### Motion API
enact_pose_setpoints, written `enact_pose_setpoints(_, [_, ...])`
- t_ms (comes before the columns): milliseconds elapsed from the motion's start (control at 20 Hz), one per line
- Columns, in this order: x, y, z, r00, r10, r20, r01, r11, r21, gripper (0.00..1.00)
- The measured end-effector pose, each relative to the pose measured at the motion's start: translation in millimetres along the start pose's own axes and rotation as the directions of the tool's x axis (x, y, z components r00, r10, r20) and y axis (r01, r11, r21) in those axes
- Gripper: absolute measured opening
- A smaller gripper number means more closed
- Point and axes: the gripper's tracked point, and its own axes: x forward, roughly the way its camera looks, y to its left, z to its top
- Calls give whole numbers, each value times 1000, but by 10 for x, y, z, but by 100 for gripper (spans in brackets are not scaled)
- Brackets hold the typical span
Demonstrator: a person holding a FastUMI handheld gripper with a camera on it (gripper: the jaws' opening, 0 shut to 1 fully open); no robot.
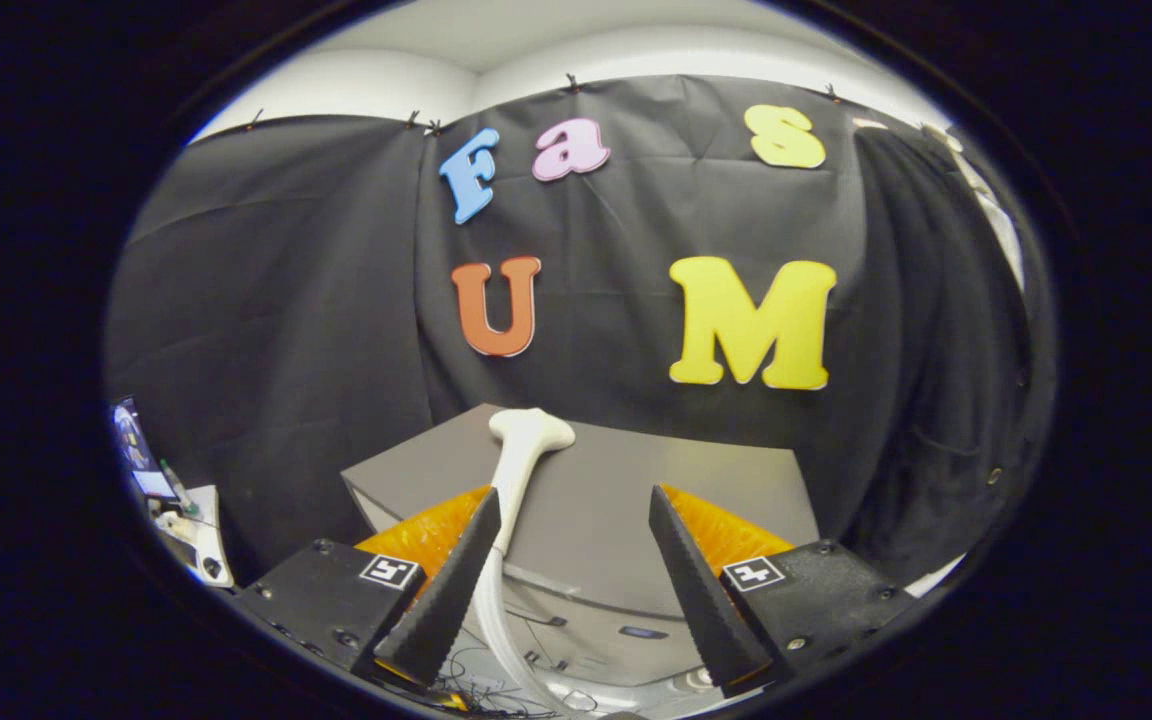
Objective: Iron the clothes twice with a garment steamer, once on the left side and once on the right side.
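Both black fingers (456, 570) of the gripper (574, 515) stand wide apart, so the jaws are open and hold nothing. Beside the left finger, a white garment steamer (526, 440) rises, its head resting on the grey worktop (636, 490) just ahead. Its white hose (496, 620) runs down between the fingers.

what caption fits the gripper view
Open gripper approaches the white steamer head lying on a grey box.
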Motion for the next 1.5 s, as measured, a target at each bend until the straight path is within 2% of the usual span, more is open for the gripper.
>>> enact_pose_setpoints(250, [768,270,-156,987,79,-141,-80,997,-8,95])
enact_pose_setpoints(300, [920,312,-210,984,80,-162,-84,996,-14,92])
enact_pose_setpoints(600, [1285,554,-449,947,134,-293,-142,990,-7,84])
enact_pose_setpoints(800, [1323,574,-499,951,115,-287,-130,991,-32,68])
enact_pose_setpoints(850, [1320,594,-487,951,119,-286,-138,989,-49,67])
enact_pose_setpoints(950, [1276,611,-447,947,146,-287,-155,988,-9,63])
enact_pose_setpoints(1200, [1253,757,-440,919,277,-280,-257,961,107,40])
enact_pose_setpoints(1350, [1179,633,-445,925,277,-261,-249,959,135,37])
enact_pose_setpoints(1500, [843,379,-411,943,241,-229,-209,966,156,37])
